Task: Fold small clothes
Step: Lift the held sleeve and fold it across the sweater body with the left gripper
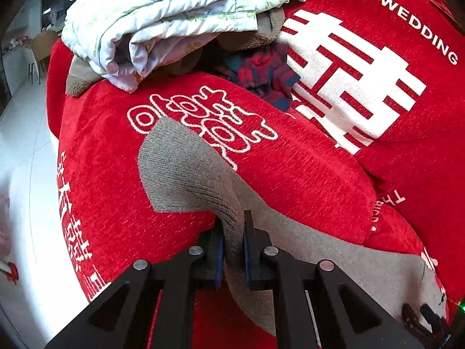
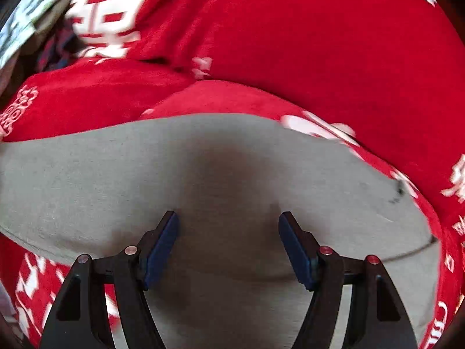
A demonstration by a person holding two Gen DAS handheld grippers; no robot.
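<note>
Early yet: left gripper (image 1: pixel 233 242), jaws clenched on a pinch of the grey garment (image 1: pixel 186 171), which lies across the red sofa cover (image 1: pixel 290 160). Right gripper (image 2: pixel 228 244) hovers at six o'clock, jaws released. No fold visible; more clothes (image 1: pixel 162 20) piled at twelve.

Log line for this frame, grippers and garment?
left gripper: shut on grey garment | right gripper: open above it | surface: red cover

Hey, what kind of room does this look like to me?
Likely a home living room: a red "Happy Wedding" cover over what seems a sofa, a pale quilt heaped on it, wooden chairs on white tile beyond.
</note>
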